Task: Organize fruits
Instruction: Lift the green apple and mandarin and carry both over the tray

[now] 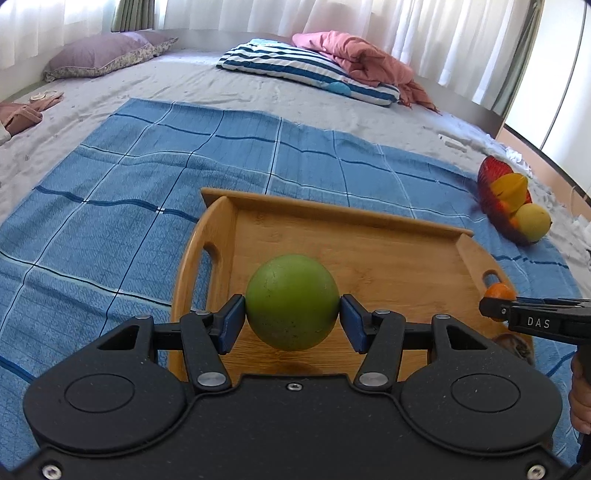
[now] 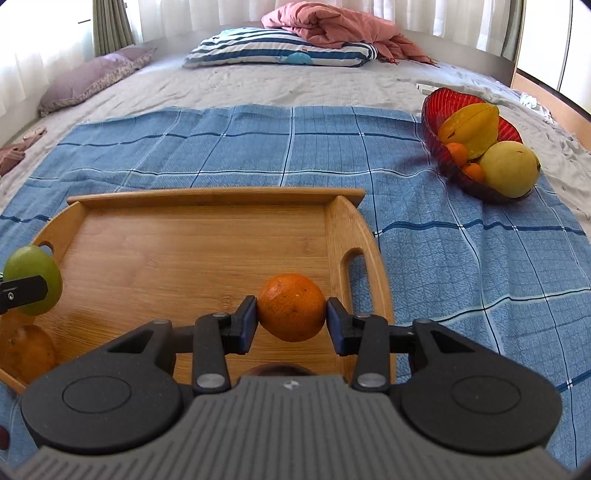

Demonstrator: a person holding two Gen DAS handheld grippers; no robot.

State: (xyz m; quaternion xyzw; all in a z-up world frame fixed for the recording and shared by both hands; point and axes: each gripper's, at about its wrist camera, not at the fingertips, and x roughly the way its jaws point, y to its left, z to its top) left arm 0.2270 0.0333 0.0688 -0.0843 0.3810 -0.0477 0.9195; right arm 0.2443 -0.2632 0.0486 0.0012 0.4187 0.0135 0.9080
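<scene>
Bedding fills the scene: a grey sheet [image 2: 258, 85] is spread with a blue checked cloth [image 1: 129, 177], on which a wooden tray [image 2: 184, 236] with cut-out handles is set. A green round fruit [image 1: 291, 302] is clamped between the blue pads of the left gripper [image 1: 291, 317] and is held above the tray floor. An orange [image 2: 291, 307] is pinched likewise in the right gripper [image 2: 291, 321], near the tray's right handle. Another orange fruit [image 2: 27, 350] is seen at the tray's near left corner. Well apart, at the cloth's far right edge, a red ribbed bowl [image 2: 439, 99] is filled with a starfruit [image 2: 472, 127], a pale yellow fruit [image 2: 508, 168] and small oranges [image 2: 458, 153]. Beyond, a striped pillow [image 1: 306, 70], a pink blanket [image 1: 362, 55] and white curtains [image 1: 424, 22] are seen.
</scene>
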